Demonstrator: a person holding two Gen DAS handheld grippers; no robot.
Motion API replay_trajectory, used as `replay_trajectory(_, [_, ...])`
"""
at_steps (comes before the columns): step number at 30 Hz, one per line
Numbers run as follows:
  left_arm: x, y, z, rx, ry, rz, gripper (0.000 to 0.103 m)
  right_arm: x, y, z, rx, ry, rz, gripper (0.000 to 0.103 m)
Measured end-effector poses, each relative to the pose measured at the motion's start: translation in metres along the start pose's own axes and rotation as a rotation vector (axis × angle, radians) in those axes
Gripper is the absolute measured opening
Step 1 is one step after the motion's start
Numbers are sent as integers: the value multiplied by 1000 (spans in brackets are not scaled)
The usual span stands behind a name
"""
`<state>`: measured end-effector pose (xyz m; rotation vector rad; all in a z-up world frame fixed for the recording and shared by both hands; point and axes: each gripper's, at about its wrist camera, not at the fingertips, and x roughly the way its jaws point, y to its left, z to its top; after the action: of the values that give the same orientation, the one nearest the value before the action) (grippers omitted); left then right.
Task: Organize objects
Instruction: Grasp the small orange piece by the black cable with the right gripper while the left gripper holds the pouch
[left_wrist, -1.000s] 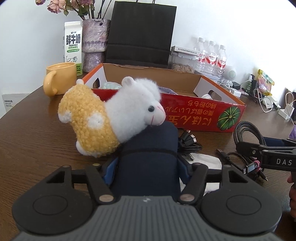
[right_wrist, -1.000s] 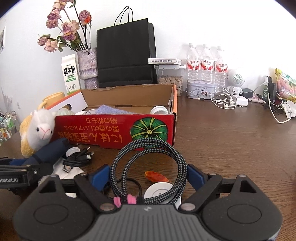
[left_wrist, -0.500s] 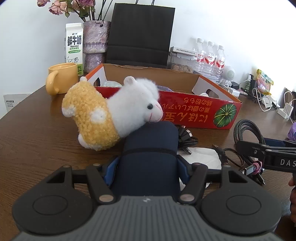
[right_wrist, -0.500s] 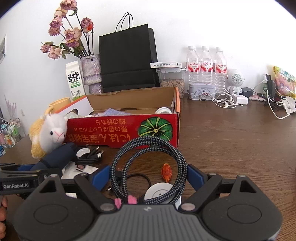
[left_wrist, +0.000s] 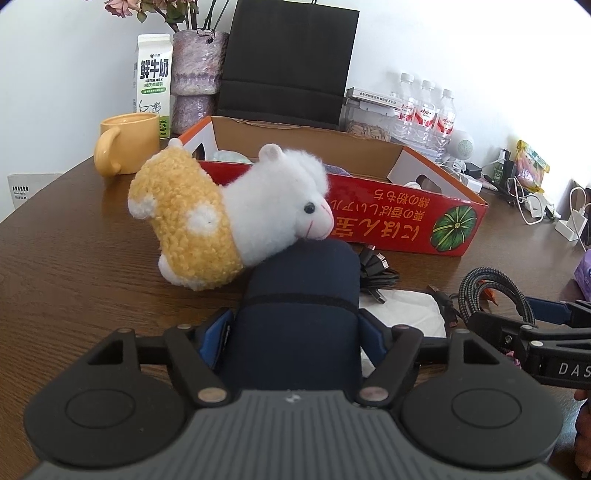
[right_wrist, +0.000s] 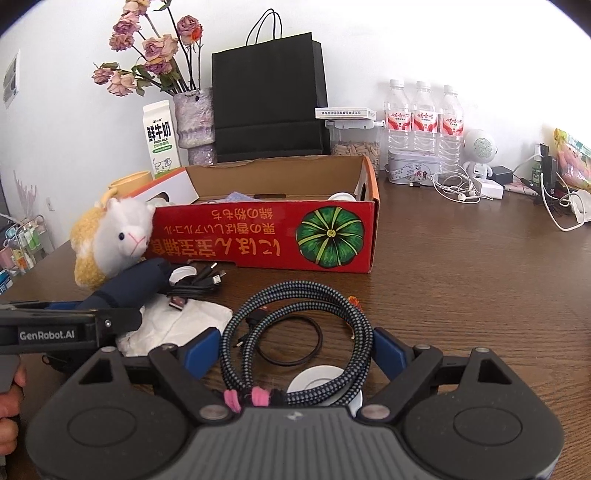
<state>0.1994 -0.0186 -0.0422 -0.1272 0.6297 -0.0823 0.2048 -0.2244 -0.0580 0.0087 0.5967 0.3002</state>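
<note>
My left gripper (left_wrist: 297, 332) is shut on a dark navy pouch (left_wrist: 301, 295), held above the table; its far end touches the plush alpaca (left_wrist: 229, 214), yellow and white, lying in front of the red cardboard box (left_wrist: 399, 221). My right gripper (right_wrist: 295, 350) is shut on a coiled braided cable (right_wrist: 299, 332), held above the table. The pouch (right_wrist: 129, 284), alpaca (right_wrist: 110, 236) and box (right_wrist: 266, 236) also show in the right wrist view, with the left gripper's side at far left.
On the table lie a white tissue (right_wrist: 177, 325), a black USB cable bundle (right_wrist: 195, 284), a thin black loop (right_wrist: 291, 339) and a white round lid (right_wrist: 321, 380). A yellow mug (left_wrist: 125, 147), milk carton (left_wrist: 153, 85), vase, black bag (right_wrist: 269, 96) and water bottles (right_wrist: 421, 122) stand behind the box.
Both grippers have risen and pulled back a little with their loads; the box and alpaca sit lower in the views. A small orange scrap under the cable is now mostly hidden.
</note>
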Motion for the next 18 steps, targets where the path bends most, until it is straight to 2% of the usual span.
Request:
replay_trajectory(6, [0, 0, 0, -4, -1, -3, 74, 2, 0, 1, -3, 14, 2, 87])
replay_trajectory(10, [0, 1, 0, -6, 0, -5, 76, -7, -10, 8, 39, -47, 18, 88])
replay_trajectory(13, [0, 1, 0, -6, 0, -6, 76, -6, -23, 20, 60, -77, -36, 87])
replay_trajectory(14, [0, 1, 0, -6, 0, -6, 76, -2, -28, 23, 64, -69, -55, 84])
replay_trajectory(16, [0, 1, 0, -6, 0, -6, 76, 8, -37, 30, 83, -30, -62, 59])
replay_trajectory(18, [0, 0, 0, -6, 0, -6, 76, 20, -46, 34, 120, 24, -34, 45])
